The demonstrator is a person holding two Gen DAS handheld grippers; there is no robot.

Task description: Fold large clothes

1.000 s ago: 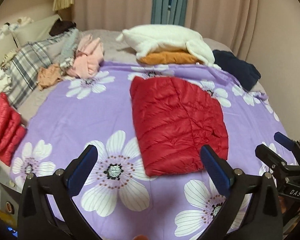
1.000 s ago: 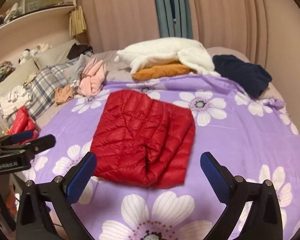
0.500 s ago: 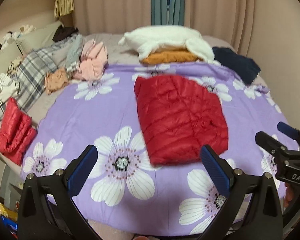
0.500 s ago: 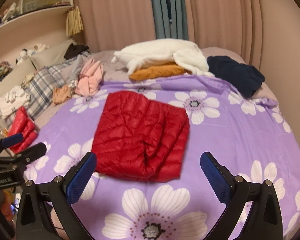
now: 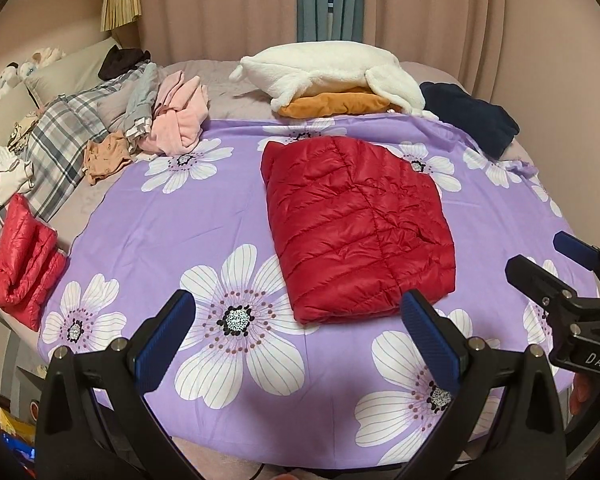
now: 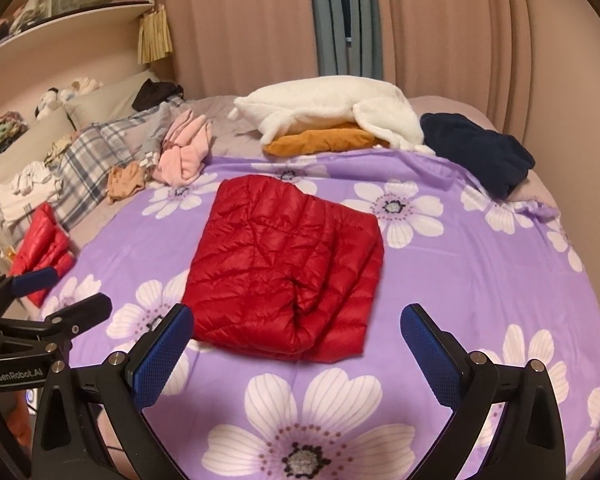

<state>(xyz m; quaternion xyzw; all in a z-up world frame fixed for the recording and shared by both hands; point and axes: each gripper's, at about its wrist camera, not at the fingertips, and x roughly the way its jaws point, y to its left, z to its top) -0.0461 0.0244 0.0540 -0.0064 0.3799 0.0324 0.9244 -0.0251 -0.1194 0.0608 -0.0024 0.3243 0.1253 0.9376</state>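
Both of your grippers are released and hold nothing: the left gripper [image 5: 296, 332] and the right gripper [image 6: 298, 342] hang over the near edge of the bed, fingers spread wide, apart from the cloth. In the right wrist view your left gripper shows at the left edge, and in the left wrist view your right one shows at the right edge, each with its blue pads parted.

Your red jacket [image 5: 356, 222] lies folded into a rough rectangle near the middle of the purple sheet [image 5: 180, 216], flat on the flower print, clear of both grippers. A second red jacket [image 5: 22, 256] sits folded at the left edge of the bed, off the sheet. Toward the far edge you have a white fleece [image 5: 328, 70] on top of an orange garment [image 5: 336, 104], with a navy garment [image 5: 468, 118] just beside them at the far right corner. A pink garment [image 5: 178, 120] lies crumpled at the far left, next to a plaid cloth [image 5: 60, 152].
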